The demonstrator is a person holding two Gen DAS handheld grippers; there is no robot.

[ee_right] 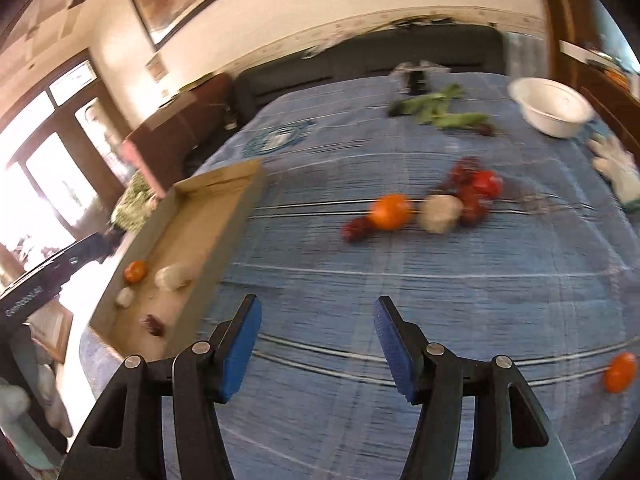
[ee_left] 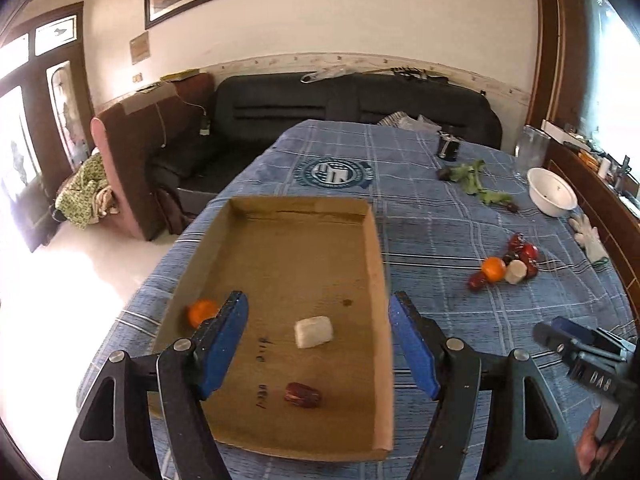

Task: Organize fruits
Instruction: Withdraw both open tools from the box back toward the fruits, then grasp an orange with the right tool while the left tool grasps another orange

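Cardboard tray (ee_left: 372, 240) sits flat, open side up, near the left edge of the blue cloth. Inside: orange (ee_left: 200, 312) at the left wall, partly hidden; white chunk (ee_left: 313, 331) mid-floor; dark red date (ee_left: 303, 395) nearer the front, apart from the chunk. Right wrist view shows one more small pale piece (ee_right: 125, 297) in the tray, too blurred to identify.

Loose pile (ee_left: 506, 264) on the cloth right of the tray, well apart from it: an orange, a white chunk and several red and dark fruits, bunched and touching. A lone orange fruit (ee_right: 619, 372) lies separately at the right edge of the right wrist view.
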